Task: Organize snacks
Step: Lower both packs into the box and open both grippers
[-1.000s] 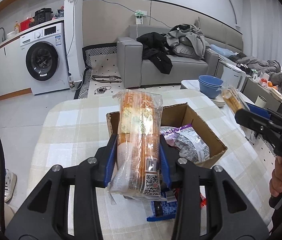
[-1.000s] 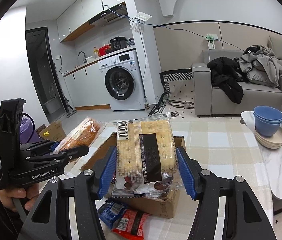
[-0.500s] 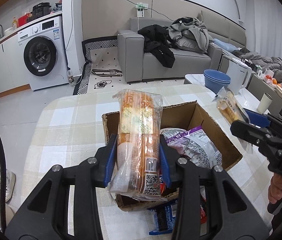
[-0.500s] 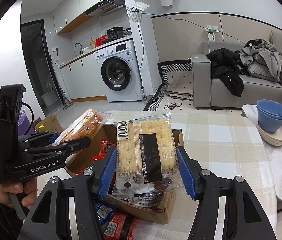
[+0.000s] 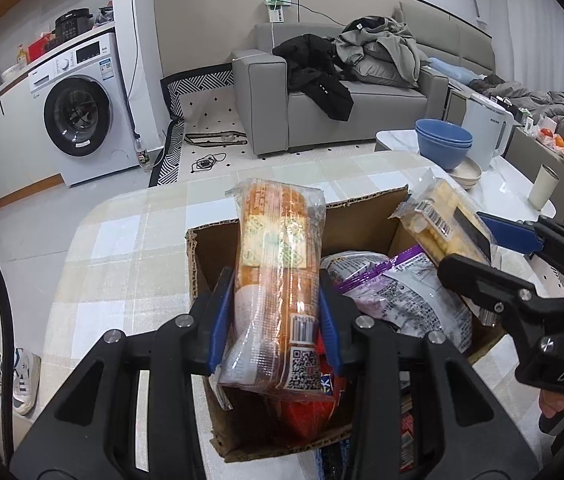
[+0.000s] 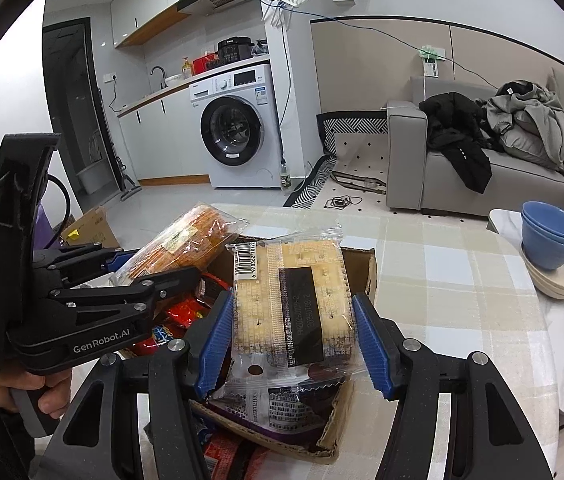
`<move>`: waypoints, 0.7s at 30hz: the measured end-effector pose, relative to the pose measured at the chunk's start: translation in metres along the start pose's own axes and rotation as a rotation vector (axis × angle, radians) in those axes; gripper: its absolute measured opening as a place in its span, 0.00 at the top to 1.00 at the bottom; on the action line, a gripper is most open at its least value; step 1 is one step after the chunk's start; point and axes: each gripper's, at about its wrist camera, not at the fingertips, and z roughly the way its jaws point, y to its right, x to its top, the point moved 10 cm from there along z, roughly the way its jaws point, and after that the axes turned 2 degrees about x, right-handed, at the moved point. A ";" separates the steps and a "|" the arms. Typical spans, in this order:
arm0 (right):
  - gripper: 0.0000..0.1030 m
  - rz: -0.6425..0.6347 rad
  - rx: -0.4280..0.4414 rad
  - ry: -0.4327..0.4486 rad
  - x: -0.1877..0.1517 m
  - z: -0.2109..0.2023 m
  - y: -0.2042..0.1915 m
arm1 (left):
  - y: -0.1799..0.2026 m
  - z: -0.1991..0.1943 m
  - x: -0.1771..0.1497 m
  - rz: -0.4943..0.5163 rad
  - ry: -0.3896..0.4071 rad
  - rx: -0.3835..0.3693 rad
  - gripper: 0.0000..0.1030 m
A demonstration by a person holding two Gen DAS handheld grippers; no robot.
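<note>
My left gripper (image 5: 275,312) is shut on a long orange biscuit pack (image 5: 277,264), held over the left half of an open cardboard box (image 5: 209,240). Seen from the right wrist, the same orange biscuit pack (image 6: 189,244) sticks out of the left gripper (image 6: 153,268). My right gripper (image 6: 292,336) is shut on a square pack of pale crackers (image 6: 294,300) above the box's (image 6: 370,276) right side; in the left wrist view this cracker pack (image 5: 446,224) hangs at the box's right wall. A purple-and-silver snack bag (image 5: 398,288) and red packets (image 6: 185,312) lie inside the box.
The box stands on a table with a checked cloth (image 5: 129,240). Blue bowls (image 6: 550,236) on a beige plate, a white kettle (image 5: 486,136) and a cup (image 5: 544,188) stand at the right. Blue and red packets (image 6: 217,452) lie on the cloth in front of the box.
Both grippers have moved forward and down with their packs, which now hang over the box's opening. The box looks larger and nearer in both views.
</note>
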 end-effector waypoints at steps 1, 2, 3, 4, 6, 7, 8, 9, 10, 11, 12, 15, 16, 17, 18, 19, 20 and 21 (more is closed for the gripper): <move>0.42 -0.001 0.000 -0.002 0.000 0.002 0.000 | 0.001 0.003 -0.001 0.002 -0.005 0.001 0.66; 0.42 -0.001 -0.002 -0.005 -0.001 0.005 0.001 | 0.002 0.006 -0.002 0.003 -0.010 0.004 0.66; 0.42 -0.001 -0.002 -0.010 -0.002 0.007 0.001 | 0.002 0.010 -0.003 0.005 -0.015 0.010 0.66; 0.42 0.000 -0.001 -0.013 -0.003 0.009 0.002 | 0.002 0.013 -0.004 0.006 -0.020 0.013 0.66; 0.42 -0.004 -0.006 -0.015 -0.004 0.013 0.003 | 0.001 0.019 -0.004 0.007 -0.023 0.014 0.66; 0.42 -0.007 -0.009 -0.016 -0.002 0.015 0.002 | 0.000 0.023 -0.003 0.007 -0.025 0.016 0.66; 0.42 -0.008 -0.010 -0.018 -0.002 0.016 0.002 | 0.000 0.025 -0.002 0.007 -0.026 0.017 0.66; 0.42 -0.009 -0.009 -0.019 -0.002 0.017 0.002 | 0.000 0.028 -0.002 0.007 -0.027 0.018 0.66; 0.42 -0.010 -0.007 -0.021 -0.002 0.019 0.001 | 0.000 0.031 -0.001 0.007 -0.029 0.019 0.66; 0.43 -0.013 -0.007 -0.024 -0.001 0.021 0.001 | -0.001 0.033 -0.001 0.006 -0.031 0.018 0.66; 0.44 -0.016 -0.007 -0.025 -0.002 0.022 0.001 | 0.000 0.036 0.001 0.008 -0.033 0.020 0.66; 0.44 -0.023 -0.011 -0.028 -0.003 0.025 0.001 | 0.001 0.040 0.002 0.013 -0.036 0.023 0.65; 0.44 -0.023 -0.011 -0.028 -0.003 0.025 0.001 | 0.001 0.042 0.002 0.014 -0.038 0.023 0.65; 0.44 -0.022 -0.010 -0.028 -0.003 0.025 0.002 | 0.000 0.043 0.002 0.015 -0.039 0.023 0.65; 0.44 -0.019 -0.009 -0.028 -0.003 0.025 0.003 | 0.000 0.044 0.001 0.014 -0.042 0.022 0.65; 0.44 -0.019 -0.009 -0.028 -0.004 0.025 0.003 | -0.002 0.044 0.001 0.012 -0.045 0.019 0.65; 0.44 -0.019 -0.010 -0.028 -0.003 0.025 0.003 | -0.002 0.045 0.000 0.010 -0.047 0.018 0.65; 0.44 -0.019 -0.011 -0.029 -0.004 0.024 0.003 | -0.004 0.044 0.000 0.009 -0.049 0.019 0.65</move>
